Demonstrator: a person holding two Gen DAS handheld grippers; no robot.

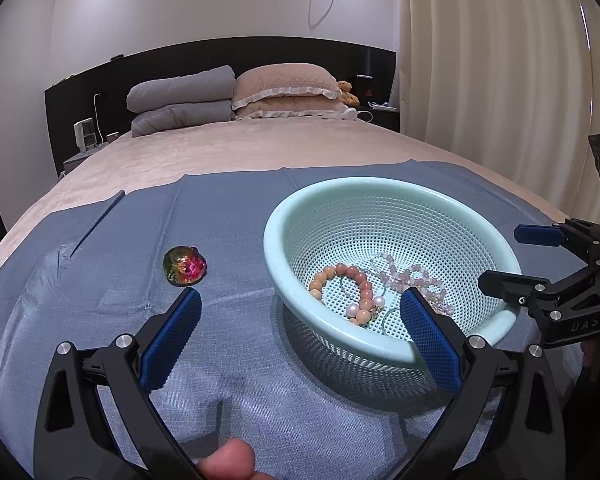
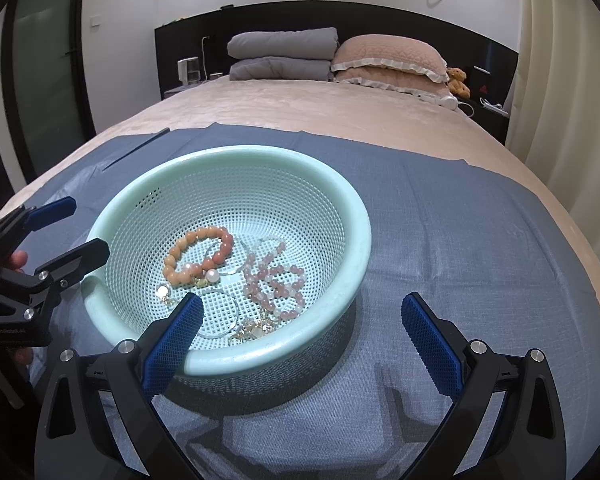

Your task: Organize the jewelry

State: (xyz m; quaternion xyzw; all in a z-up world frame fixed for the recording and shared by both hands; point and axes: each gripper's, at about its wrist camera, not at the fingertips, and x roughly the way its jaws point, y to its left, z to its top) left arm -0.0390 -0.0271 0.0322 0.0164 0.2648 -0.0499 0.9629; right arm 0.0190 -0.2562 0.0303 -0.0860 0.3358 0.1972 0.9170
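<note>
My left claw (image 1: 300, 312) gapes wide, empty, over cloth (image 1: 220, 360) near edge; right claw (image 2: 302, 316) likewise. Bracelets (image 2: 198, 256) pooled in basket (image 2: 356, 264); brooch (image 1: 185, 266) outside, beside basket's left, likely last

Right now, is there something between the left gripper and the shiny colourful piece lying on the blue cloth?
Nothing visible. The left gripper is open, and only bare blue cloth lies between it and the colourful piece. The basket stands off to the right, beside that path.
</note>
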